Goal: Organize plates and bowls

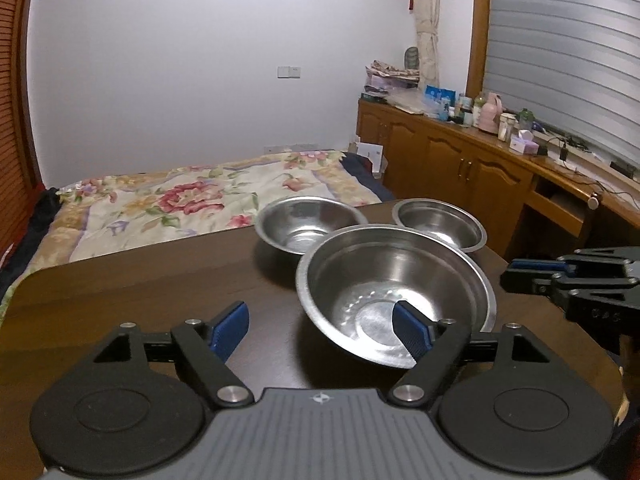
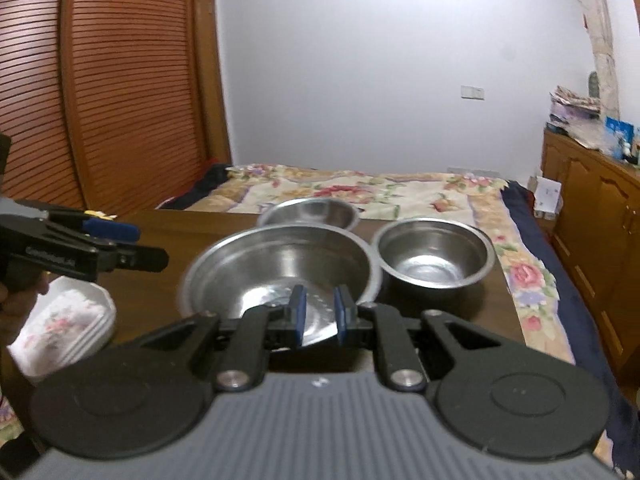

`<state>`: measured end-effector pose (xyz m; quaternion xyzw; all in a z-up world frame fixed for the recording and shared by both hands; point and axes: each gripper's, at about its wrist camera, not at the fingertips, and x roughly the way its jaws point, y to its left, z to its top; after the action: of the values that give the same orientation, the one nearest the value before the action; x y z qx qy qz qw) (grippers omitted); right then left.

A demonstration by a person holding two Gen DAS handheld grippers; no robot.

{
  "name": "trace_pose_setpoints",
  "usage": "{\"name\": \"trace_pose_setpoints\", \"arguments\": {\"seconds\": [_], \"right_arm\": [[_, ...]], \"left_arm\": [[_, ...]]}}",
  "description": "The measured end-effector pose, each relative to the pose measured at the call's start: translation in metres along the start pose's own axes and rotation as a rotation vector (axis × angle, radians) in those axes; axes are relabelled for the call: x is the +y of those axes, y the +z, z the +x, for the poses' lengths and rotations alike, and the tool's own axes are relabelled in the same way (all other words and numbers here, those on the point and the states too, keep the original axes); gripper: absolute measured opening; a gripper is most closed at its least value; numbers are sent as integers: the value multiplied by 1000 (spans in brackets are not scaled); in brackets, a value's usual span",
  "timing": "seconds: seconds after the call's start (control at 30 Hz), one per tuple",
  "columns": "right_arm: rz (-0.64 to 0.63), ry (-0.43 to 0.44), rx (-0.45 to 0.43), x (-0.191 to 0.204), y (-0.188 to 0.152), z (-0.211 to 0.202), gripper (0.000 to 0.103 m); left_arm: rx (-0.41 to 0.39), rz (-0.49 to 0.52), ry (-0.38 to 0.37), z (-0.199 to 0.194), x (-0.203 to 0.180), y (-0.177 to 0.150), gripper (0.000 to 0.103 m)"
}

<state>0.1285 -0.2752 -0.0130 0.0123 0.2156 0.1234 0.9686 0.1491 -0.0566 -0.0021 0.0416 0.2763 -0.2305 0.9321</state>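
Three steel bowls stand close together on the dark wooden table. The large bowl is nearest, with a medium bowl behind it and a smaller bowl to its right. A stack of white floral plates sits at the table's left. My left gripper is wide open and empty, its right finger in front of the large bowl. My right gripper is at that bowl's near rim, with only a narrow gap between its fingers. The rim under them is hidden.
A bed with a floral cover lies just beyond the table's far edge. A wooden cabinet with clutter on top runs along the right wall. Louvred wardrobe doors stand at the left. A hand holds the left gripper.
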Motion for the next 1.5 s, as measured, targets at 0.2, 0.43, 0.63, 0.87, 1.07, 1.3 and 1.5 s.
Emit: {"name": "trace_pose_setpoints", "arguments": {"seconds": [0.2, 0.43, 0.63, 0.87, 1.07, 1.3, 1.5], "right_arm": [[61, -20, -16, -16, -11, 17, 22], [161, 0, -54, -30, -19, 33, 42], [193, 24, -79, -31, -23, 43, 42], [206, 59, -83, -31, -23, 41, 42], [213, 64, -70, -32, -21, 43, 42], [214, 69, -62, -31, -21, 46, 41], [209, 68, -49, -29, -20, 48, 29]], "left_arm": [[10, -32, 1, 18, -4, 4, 77], [26, -58, 18, 34, -5, 3, 60], [44, -76, 21, 41, -3, 0, 48], [64, -87, 30, 48, -1, 0, 40], [87, -91, 38, 55, 0, 0, 38], [100, -97, 35, 58, -1, -2, 32], [95, -99, 31, 56, 0, -3, 27]]}}
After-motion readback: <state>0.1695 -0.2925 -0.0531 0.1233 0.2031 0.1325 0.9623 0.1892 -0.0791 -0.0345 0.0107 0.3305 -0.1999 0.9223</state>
